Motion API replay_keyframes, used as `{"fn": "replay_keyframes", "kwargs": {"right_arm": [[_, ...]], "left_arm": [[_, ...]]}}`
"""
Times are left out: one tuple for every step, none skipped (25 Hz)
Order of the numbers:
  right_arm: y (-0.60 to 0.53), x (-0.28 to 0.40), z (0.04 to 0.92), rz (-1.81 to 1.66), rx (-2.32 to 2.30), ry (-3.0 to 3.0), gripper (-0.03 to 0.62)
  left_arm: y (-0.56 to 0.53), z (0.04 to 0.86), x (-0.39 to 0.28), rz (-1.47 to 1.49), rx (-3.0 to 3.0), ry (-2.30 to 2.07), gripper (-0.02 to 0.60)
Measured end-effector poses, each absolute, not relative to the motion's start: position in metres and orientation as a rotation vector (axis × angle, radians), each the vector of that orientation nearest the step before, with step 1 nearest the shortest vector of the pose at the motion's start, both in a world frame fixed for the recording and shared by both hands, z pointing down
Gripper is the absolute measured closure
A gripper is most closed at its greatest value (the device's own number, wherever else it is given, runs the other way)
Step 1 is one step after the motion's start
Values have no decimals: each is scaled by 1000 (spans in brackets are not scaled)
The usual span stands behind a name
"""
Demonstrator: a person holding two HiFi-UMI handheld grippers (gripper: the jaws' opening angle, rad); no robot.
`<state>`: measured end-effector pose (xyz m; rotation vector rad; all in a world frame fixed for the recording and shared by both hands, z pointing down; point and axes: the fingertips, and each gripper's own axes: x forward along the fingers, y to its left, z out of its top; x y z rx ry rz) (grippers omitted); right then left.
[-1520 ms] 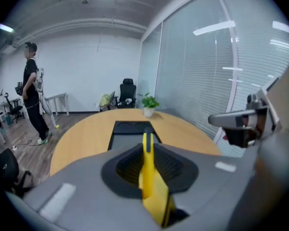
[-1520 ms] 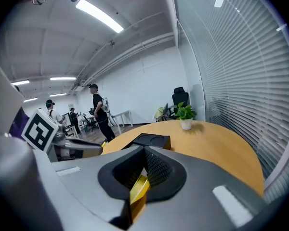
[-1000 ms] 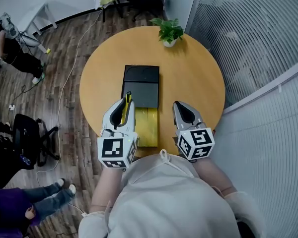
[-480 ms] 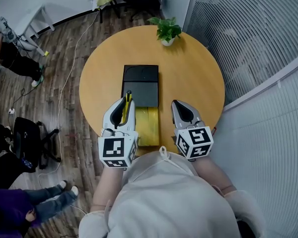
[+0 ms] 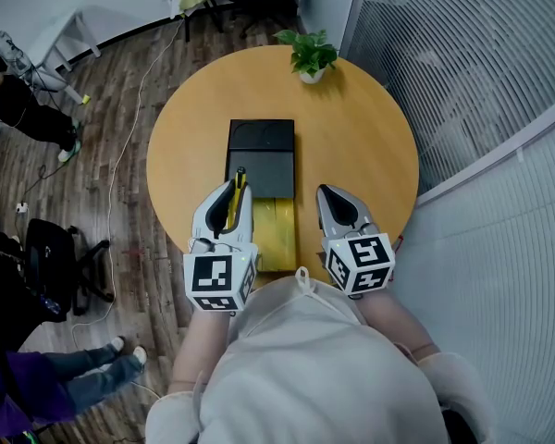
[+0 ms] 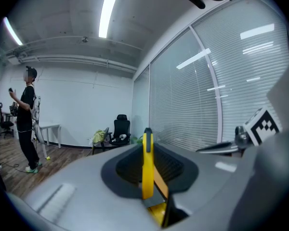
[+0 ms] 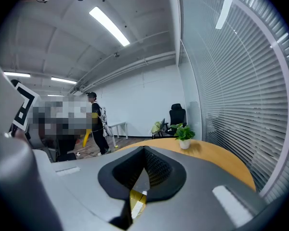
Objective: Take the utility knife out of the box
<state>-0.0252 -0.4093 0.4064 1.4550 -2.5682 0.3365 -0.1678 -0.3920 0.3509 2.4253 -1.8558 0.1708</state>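
A yellow utility knife point(image 5: 239, 181) stands on edge between the jaws of my left gripper point(image 5: 233, 194), which is shut on it; its tip pokes out past the fingertips. In the left gripper view the knife point(image 6: 147, 163) rises thin and upright in the middle of the left gripper point(image 6: 147, 146). The box point(image 5: 279, 237) lies open on the round table point(image 5: 370, 146), its yellow lining showing, with its black lid part point(image 5: 262, 148) beyond. The knife hangs over the box's left edge. My right gripper point(image 5: 336, 202) hovers right of the box, shut and empty, as the right gripper view confirms for this gripper point(image 7: 144, 152).
A small potted plant point(image 5: 311, 59) stands at the table's far edge. A glass wall with blinds point(image 5: 472, 72) runs along the right. On the wooden floor to the left are a black office chair point(image 5: 51, 252), cables and people point(image 5: 23, 109).
Both grippers and the knife keep their places over the box. Only the people on the floor at the left have shifted a little.
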Motion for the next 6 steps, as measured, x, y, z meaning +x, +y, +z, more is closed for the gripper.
{"fn": "replay_keyframes", "kwargs": {"right_arm": [[-410,-25,406,336,1457,-2568,594],[-410,-25,406,335,1458,-2567,594],[-411,-24,407,335,1459,-2567,594],[-413,-23,408,335,1460,-2568,594],[-414,-22,409,335,1459,-2568,594],[-416,-22,410,335,1459,-2569,594]], "left_arm": [[-392,351,-168,172,2426,-1854,514],[-393,351,-167,173,2428,-1853,514],[-394,352,-166,175,2429,-1852,514],[-395,353,-166,177,2431,-1853,514],[-396,354,-165,178,2431,-1854,514],[-398,354,-164,179,2432,-1856,514]]}}
